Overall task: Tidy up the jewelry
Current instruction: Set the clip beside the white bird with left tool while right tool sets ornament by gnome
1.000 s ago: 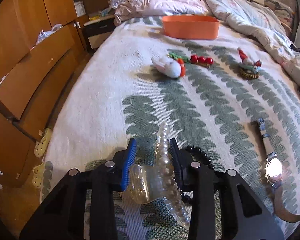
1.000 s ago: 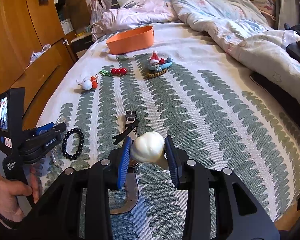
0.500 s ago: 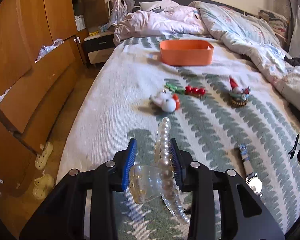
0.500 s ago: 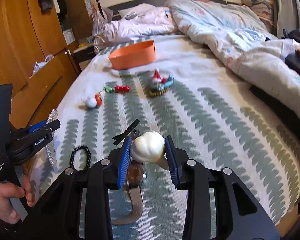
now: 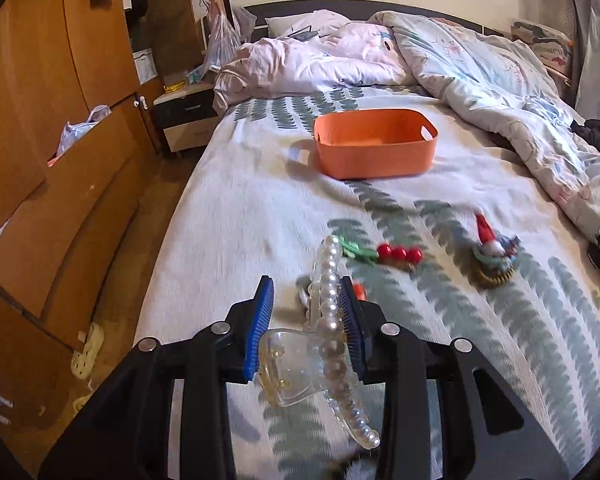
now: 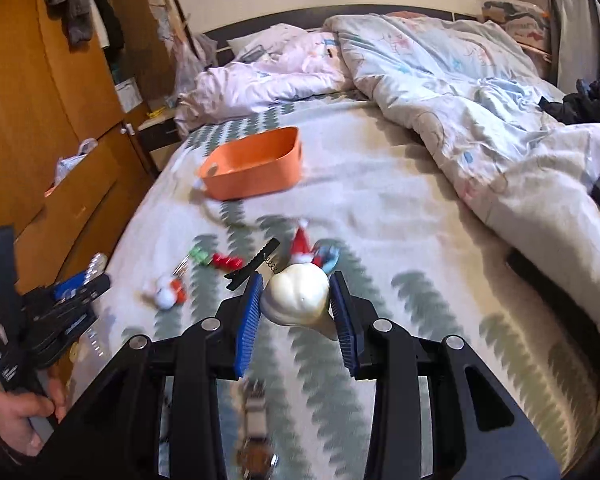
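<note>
Between orange bin and duvet, bare bedspread

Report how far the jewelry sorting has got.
Done: nothing shows inside the orange bin from these angles. In hand: the left gripper clamps a pearl hair claw; the right gripper clamps a cream shell-shaped clip. Left on the bed: the red berry clip, Santa hair tie, black clip, snowman clip and a watch.

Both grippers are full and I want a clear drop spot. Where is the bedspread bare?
Bare: the white strip along the bed's left edge, and between the orange bin and the rumpled duvet. Crowded: around the red-bead clip and Santa clip.
</note>
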Demonstrator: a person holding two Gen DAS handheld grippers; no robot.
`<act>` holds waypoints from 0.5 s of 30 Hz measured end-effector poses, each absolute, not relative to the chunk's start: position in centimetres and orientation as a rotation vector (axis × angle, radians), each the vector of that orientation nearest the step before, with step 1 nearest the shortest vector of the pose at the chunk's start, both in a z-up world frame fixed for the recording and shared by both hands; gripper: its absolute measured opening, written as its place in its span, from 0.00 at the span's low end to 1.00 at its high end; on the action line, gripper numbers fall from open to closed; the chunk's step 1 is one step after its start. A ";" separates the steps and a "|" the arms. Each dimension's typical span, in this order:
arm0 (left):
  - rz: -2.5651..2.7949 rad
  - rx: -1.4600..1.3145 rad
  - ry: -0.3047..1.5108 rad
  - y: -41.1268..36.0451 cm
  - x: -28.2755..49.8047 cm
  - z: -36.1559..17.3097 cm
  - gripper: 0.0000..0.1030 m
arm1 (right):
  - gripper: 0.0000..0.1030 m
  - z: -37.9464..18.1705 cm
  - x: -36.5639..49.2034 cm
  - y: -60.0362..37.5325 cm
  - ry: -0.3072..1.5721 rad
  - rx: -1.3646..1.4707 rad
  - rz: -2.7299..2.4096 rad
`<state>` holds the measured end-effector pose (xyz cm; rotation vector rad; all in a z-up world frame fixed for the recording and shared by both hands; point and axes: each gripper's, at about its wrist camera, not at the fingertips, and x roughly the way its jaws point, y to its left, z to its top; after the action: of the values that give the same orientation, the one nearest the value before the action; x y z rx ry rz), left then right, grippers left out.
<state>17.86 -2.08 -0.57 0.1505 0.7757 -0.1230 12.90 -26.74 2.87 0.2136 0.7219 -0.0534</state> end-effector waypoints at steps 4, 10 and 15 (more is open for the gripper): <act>-0.122 0.159 0.789 -2.2 20.6 -1.6 0.34 | 0.34 1.2 16.8 -28.0 0.758 0.231 -0.066; -0.100 0.171 0.809 -1.9 23.6 -3.4 0.34 | 0.34 -2.2 20.6 -29.3 0.813 0.227 -0.095; -0.095 0.171 0.829 -1.6 25.0 -4.6 0.34 | 0.34 -3.9 22.2 -30.1 0.833 0.226 -0.115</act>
<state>25.02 -1.57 -4.60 0.1707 0.8286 -0.0953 22.22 -30.13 -3.90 0.2263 0.8332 -0.1153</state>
